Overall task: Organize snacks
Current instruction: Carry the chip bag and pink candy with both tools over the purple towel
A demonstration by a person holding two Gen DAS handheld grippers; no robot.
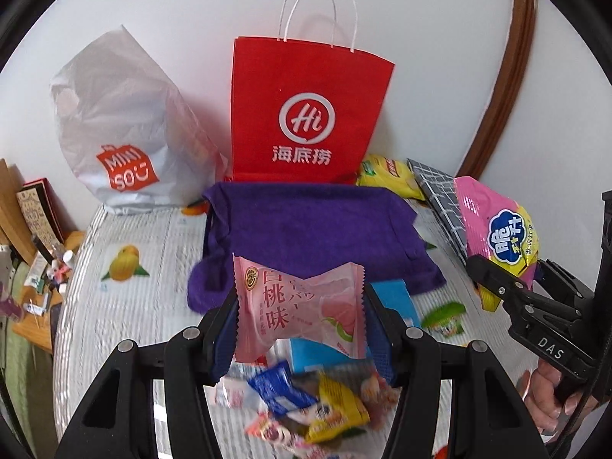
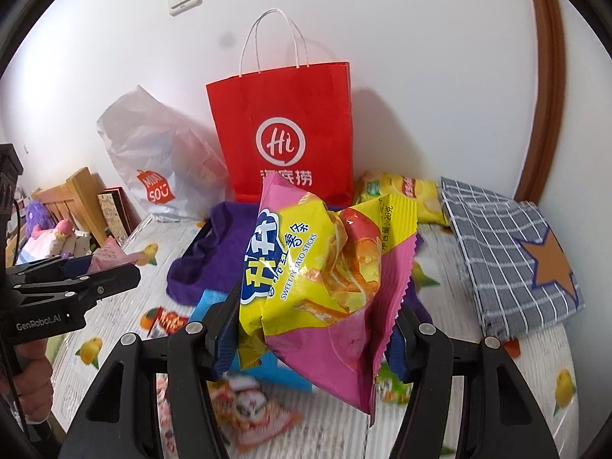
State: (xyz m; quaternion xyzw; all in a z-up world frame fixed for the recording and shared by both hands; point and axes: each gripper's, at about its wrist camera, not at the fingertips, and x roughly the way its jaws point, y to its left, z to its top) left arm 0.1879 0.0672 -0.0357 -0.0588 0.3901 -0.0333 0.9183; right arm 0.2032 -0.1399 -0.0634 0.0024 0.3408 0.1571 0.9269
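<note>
My left gripper [image 1: 302, 325] is shut on a pink peach-flavour snack packet [image 1: 298, 306], held above the table in front of a purple cloth bag [image 1: 306, 229]. My right gripper [image 2: 317, 329] is shut on a pink and yellow sweet potato sticks bag [image 2: 321, 267], held up in front of the purple cloth bag [image 2: 225, 237]. That bag and the right gripper also show at the right of the left wrist view [image 1: 497, 237]. A red paper Hi bag [image 1: 306, 114] stands upright against the wall. Several loose snack packets [image 1: 306, 405] lie on the table below my left gripper.
A grey Miniso plastic bag [image 1: 122, 126] stands left of the red bag. A yellow chip bag [image 2: 405, 195] and a grey checked cloth bag [image 2: 512, 252] lie at the right. A blue box [image 1: 397, 302] and a small green packet [image 1: 445, 317] lie on the fruit-print tablecloth [image 1: 126, 306].
</note>
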